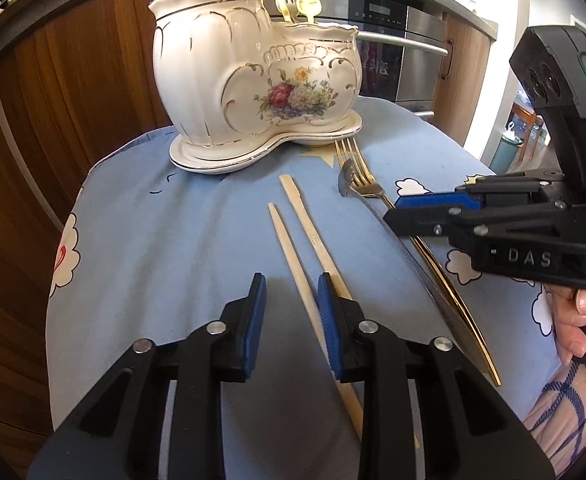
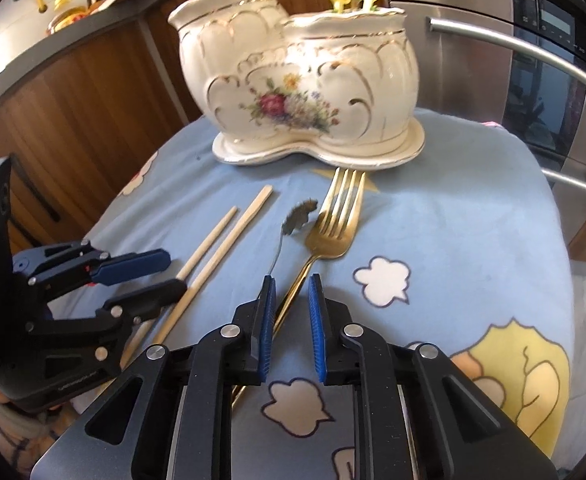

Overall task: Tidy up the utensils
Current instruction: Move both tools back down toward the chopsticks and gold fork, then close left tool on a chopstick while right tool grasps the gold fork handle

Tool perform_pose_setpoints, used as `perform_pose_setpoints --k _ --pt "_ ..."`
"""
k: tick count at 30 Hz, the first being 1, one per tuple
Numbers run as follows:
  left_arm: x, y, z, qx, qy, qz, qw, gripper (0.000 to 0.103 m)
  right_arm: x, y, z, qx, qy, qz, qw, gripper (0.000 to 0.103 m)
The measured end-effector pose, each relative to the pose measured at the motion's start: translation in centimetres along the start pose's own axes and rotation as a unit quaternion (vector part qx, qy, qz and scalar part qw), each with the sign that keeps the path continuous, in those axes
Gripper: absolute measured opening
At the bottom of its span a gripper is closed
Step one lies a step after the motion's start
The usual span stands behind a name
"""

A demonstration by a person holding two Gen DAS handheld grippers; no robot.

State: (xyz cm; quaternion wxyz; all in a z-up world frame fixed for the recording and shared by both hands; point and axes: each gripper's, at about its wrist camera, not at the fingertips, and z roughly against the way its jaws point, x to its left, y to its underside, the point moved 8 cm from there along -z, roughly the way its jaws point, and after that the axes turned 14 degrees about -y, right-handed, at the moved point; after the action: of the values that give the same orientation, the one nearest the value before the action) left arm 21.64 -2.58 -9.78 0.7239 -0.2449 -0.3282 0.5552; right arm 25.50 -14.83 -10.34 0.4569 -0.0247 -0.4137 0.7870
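A white porcelain two-pot utensil holder [image 1: 253,80] with a flower print stands at the far end of the blue cloth; it also shows in the right wrist view [image 2: 305,80]. It holds chopsticks, a fork and yellow-handled pieces. Two wooden chopsticks [image 1: 293,232] [image 2: 221,248], a gold fork [image 1: 361,176] [image 2: 333,220] and a small silver spoon [image 1: 347,180] [image 2: 297,218] lie on the cloth. My left gripper [image 1: 291,284] is open, with one chopstick between its fingers. My right gripper [image 2: 291,286] is open over the fork's handle and empty.
The blue cartoon cloth [image 1: 173,240] covers a small rounded table. Wooden cabinets [image 1: 53,100] stand at the left and a steel oven [image 2: 533,60] behind. The right gripper [image 1: 493,224] reaches in from the right in the left wrist view.
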Motion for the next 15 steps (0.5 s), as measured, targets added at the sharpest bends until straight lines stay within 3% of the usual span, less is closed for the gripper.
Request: perform_pose_setpoints --k 8,15 --pt "0.4 0.1 0.0 0.001 0.001 0.004 1.0 0.02 0.0 0.3 0.4 0.035 0.004 0.029 0.999 0.017" --pt "0.4 0.1 0.0 0.0 -0.003 0.001 1.0 0.02 -0.7 0.8 1.5 0.095 0.043 0.08 0.991 0.017"
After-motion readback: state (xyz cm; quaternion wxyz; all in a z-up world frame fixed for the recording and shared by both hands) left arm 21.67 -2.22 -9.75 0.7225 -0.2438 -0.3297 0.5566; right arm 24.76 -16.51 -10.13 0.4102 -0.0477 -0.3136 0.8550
